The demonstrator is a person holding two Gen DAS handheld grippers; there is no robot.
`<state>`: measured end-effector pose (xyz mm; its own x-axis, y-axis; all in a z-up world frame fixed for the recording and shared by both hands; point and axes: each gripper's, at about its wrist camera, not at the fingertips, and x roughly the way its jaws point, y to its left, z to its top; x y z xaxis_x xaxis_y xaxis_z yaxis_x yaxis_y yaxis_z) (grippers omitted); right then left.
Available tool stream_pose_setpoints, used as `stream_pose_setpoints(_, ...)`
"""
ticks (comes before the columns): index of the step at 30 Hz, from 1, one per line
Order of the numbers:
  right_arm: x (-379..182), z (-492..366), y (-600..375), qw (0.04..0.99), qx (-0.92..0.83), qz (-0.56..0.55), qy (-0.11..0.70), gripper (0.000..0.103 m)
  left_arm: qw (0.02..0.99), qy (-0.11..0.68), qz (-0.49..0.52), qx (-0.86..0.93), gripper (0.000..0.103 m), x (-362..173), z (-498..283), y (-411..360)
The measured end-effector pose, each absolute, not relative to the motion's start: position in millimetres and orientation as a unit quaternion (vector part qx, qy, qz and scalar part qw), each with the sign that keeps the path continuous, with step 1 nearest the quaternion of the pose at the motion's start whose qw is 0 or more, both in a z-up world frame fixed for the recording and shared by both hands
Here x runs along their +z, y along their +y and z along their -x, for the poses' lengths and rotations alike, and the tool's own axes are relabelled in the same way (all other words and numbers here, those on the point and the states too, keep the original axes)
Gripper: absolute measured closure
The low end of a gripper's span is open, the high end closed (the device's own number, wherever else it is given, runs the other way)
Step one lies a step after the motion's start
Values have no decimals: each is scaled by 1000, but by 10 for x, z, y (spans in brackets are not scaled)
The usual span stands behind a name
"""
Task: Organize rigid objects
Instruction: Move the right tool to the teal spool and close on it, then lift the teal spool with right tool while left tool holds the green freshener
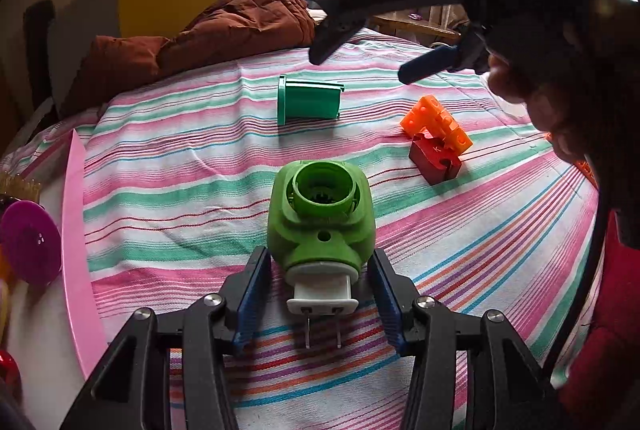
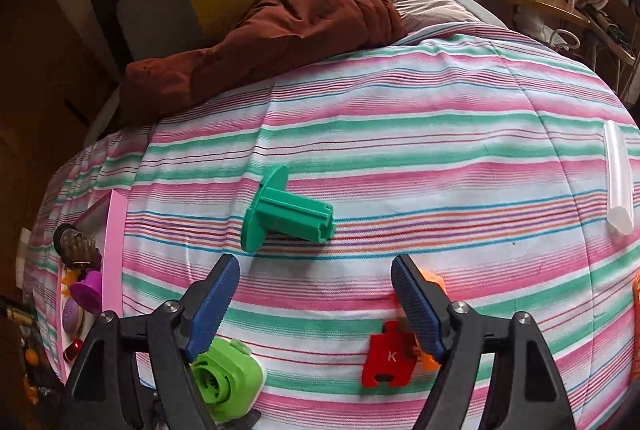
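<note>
We see a pink, teal and white striped bedsheet (image 2: 400, 134), lime-green plug adapter (image 1: 320, 214) with white base, teal spool (image 2: 286, 212), red block (image 2: 386, 358), orange bracket (image 1: 436, 122), rust-brown quilt (image 2: 304, 18), pink tray (image 1: 78, 230).

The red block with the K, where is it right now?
The red block lies on the striped bedsheet beside the orange piece, behind the right gripper's right finger.

A lime green plastic plug-in housing with a white two-pin plug (image 1: 320, 218) is lying on the striped pink, green and white bedsheet (image 1: 180, 158). Beyond it a teal plastic flanged spool (image 1: 308, 103) is resting on its side. To the right, an orange plastic hinged block (image 1: 438, 122) is leaning on a red plastic block (image 1: 434, 160). A rumpled brown quilted blanket (image 1: 224, 26) is sitting behind everything.
</note>
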<state>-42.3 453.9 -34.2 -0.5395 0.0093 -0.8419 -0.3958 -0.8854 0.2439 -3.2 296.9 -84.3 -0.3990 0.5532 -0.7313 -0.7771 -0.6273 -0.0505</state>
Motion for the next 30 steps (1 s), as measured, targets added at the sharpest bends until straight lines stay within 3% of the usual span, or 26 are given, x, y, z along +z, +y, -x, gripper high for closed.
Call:
stream_pose_setpoints(13,-651,1157,4601,163,810,517,222,18,409,144,373,820,52,-842,33,2981)
stream_pose_setpoints(14,-706,1190,4593,159,806,524,224,19,409,144,372,820,52,-842,31,2983)
stream_pose_setpoints(15,-746,1206,4585,158,804,529,223,34,410,145,372,820,52,-842,27,2988)
stream_pose_setpoints(16,-775,1208,4578,158,802,532,221,39,410,145,371,820,52,-842,25,2992)
stream_pose_setpoints(24,-589,770,4316,111,823,540,136,40,409,147,371,821,52,-841,7,3000)
stream_pose_setpoints(30,-685,367,4327,100,819,545,153,40,405,152,370,822,52,-830,-15,3027)
